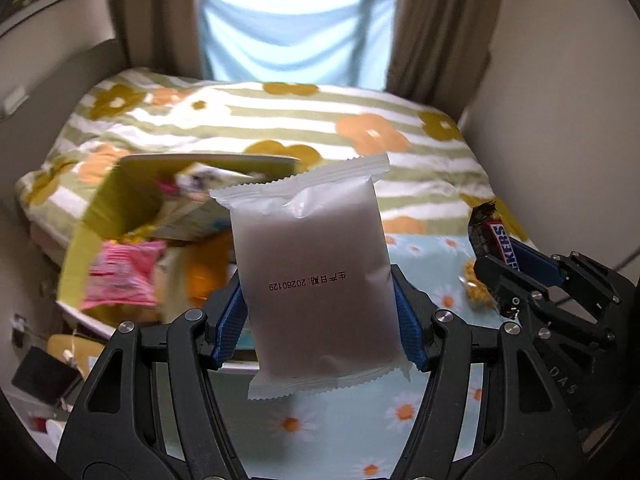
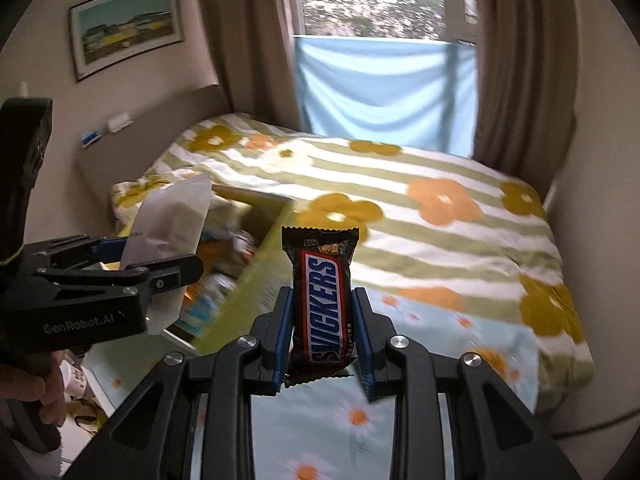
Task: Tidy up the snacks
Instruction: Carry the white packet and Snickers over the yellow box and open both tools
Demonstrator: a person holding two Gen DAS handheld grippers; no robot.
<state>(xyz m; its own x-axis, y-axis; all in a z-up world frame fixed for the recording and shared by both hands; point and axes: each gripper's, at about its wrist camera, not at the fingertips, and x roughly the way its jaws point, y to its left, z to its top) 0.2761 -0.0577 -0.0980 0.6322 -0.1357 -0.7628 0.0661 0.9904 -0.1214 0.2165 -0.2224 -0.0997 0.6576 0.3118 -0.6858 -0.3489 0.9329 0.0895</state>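
My left gripper (image 1: 318,316) is shut on a white snack packet (image 1: 312,264) with a printed date, held upright in the air to the right of an open yellow-green box (image 1: 100,216). The box holds several snacks, among them a pink packet (image 1: 124,272). My right gripper (image 2: 322,320) is shut on a Snickers bar (image 2: 322,300), held upright to the right of the box (image 2: 256,276). The right gripper also shows in the left wrist view (image 1: 500,268), and the left gripper with its white packet (image 2: 168,220) shows in the right wrist view over the box.
The box stands on a table with a light blue daisy cloth (image 2: 360,420). A small yellow snack (image 1: 476,284) lies on the cloth at the right. Behind is a bed with a striped flowered blanket (image 2: 400,184). Clutter lies on the floor at lower left (image 1: 48,368).
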